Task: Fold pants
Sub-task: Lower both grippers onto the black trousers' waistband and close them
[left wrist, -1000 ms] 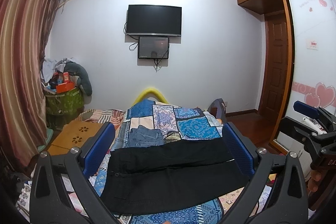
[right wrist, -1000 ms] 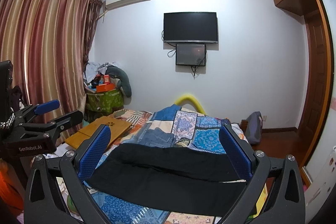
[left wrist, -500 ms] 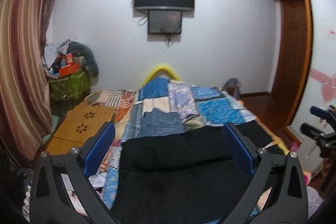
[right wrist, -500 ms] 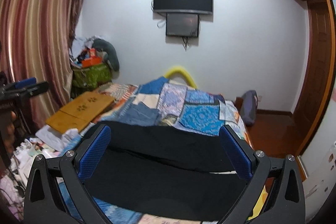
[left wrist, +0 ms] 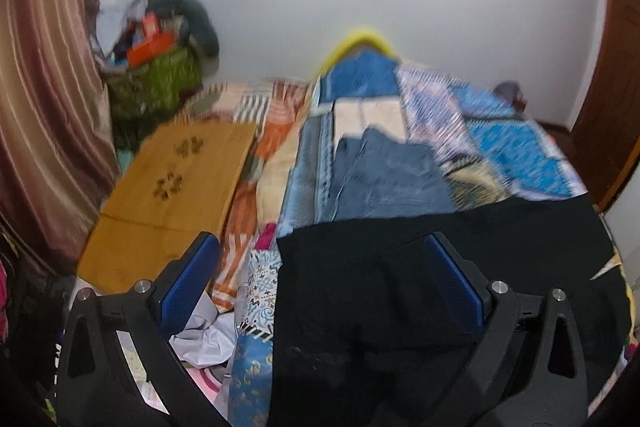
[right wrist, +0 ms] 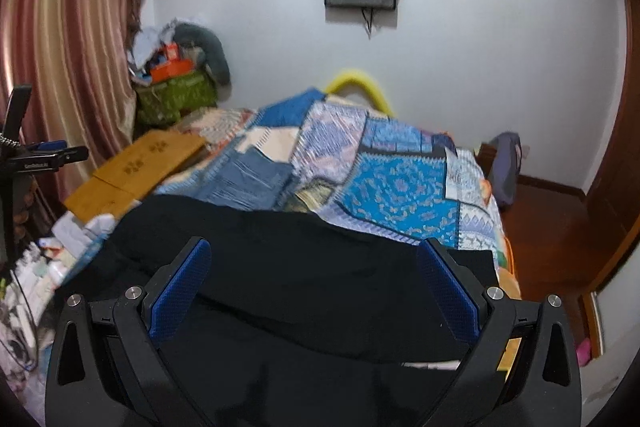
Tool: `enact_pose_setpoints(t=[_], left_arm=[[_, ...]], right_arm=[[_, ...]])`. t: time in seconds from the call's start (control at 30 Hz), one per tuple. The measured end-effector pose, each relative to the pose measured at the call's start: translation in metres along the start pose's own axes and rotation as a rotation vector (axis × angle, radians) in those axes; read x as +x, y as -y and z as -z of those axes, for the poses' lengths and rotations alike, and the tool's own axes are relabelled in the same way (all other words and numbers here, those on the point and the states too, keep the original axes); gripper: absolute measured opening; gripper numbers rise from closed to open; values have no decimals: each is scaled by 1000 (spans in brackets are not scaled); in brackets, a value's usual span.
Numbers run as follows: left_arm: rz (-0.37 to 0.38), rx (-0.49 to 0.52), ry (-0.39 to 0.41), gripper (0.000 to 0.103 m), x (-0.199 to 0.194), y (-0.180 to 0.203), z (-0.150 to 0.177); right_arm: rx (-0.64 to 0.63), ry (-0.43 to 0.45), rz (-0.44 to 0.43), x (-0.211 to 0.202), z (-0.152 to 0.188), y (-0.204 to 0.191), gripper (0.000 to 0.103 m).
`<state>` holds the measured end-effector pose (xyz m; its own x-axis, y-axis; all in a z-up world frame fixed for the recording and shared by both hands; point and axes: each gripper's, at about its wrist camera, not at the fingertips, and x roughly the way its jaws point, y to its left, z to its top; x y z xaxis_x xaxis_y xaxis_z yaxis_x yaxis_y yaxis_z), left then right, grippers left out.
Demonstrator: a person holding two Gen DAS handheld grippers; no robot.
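Both tongs lowered over black pants (left wrist: 400, 287), right view shows left tongs (right wrist: 48, 155)

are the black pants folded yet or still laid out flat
Laid out flat, not folded: the black pants stretch sideways across the quilt, past both open tongs, left and right.

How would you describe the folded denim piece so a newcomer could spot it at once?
Start at the bed's patchwork quilt. On its near half, just beyond the black pants, lies the folded denim piece. It is plain faded blue, unlike the patterned quilt and the black pants.
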<state>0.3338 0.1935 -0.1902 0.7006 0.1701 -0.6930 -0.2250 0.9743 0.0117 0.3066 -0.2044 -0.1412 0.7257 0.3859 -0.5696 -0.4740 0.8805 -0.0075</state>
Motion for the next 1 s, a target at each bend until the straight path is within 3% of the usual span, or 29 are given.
enact_pose_setpoints(t=[0.1, 0.23, 0.4, 0.57, 0.67, 0.77, 0.83, 0.93, 1.0], left_arm=[[-1, -33, -78, 100, 49, -15, -1], [6, -38, -208, 84, 106, -21, 3], [24, -48, -333, 80, 164, -23, 12], [55, -63, -398, 80, 203, -24, 14], [79, -76, -422, 76, 214, -24, 16], [96, -101, -426, 66, 220, -25, 16], [105, -105, -430, 51, 219, -23, 15], [93, -93, -425, 34, 216, -18, 14], [83, -76, -406, 24, 210, -16, 11]], right_arm=[[6, -55, -5, 37, 0, 14, 102], [5, -135, -43, 85, 3, 27, 101], [-35, -231, -69, 145, 8, 36, 97], [-102, -287, -117, 194, 3, 37, 88], [-120, -302, -155, 214, -3, 35, 88], [-149, -373, -200, 234, -1, 32, 83], [-117, -398, -237, 242, 0, 37, 83], [-54, -404, -275, 242, 2, 42, 66], [-50, -398, -285, 239, 1, 42, 30]])
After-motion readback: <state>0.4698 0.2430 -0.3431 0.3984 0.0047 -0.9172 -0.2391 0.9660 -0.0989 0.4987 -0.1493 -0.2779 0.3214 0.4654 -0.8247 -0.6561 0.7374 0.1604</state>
